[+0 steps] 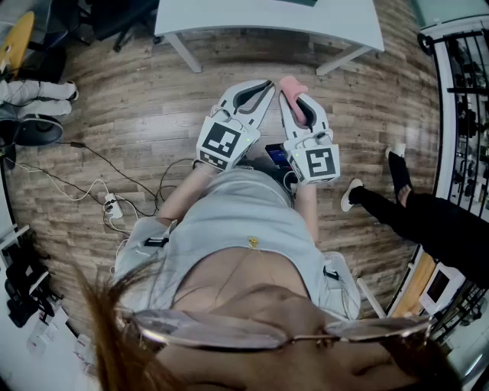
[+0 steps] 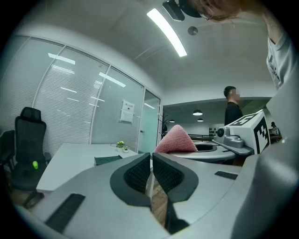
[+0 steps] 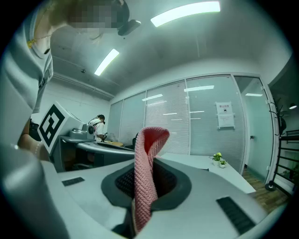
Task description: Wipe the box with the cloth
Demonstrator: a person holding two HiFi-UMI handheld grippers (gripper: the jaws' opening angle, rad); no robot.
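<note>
Wood-plank flooring [image 1: 137, 114] ran under us, strewn with thin cables and a white power strip [image 1: 112, 206], and a white table [image 1: 229, 15] stood just ahead. We held both grippers side by side over the floor, short of the table's near edge and pointing roughly level towards it.

Our left gripper [image 2: 152, 158] had its jaws brought together, the ribbed pads all but meeting with only a thin slit between them, and it held nothing.

Our right gripper [image 3: 147, 163] was clamped on the pink knitted cloth [image 3: 144, 186]. The cloth ran up between the dark pads and folded over in a loop above the jaw tips. From the left gripper view, that loop showed as a pink peak just beside the left jaws.

On the table, in the left gripper view, lay a low dark green box [image 2: 108, 160], near two small potted plants [image 2: 122, 146] and well apart from both grippers and the cloth.

Behind the table stood a glass partition with blinds [image 2: 70, 107], and a black office chair [image 2: 28, 144] sat at the left. Another person's dark trouser legs [image 1: 412, 210] crossed the floor to our right.
</note>
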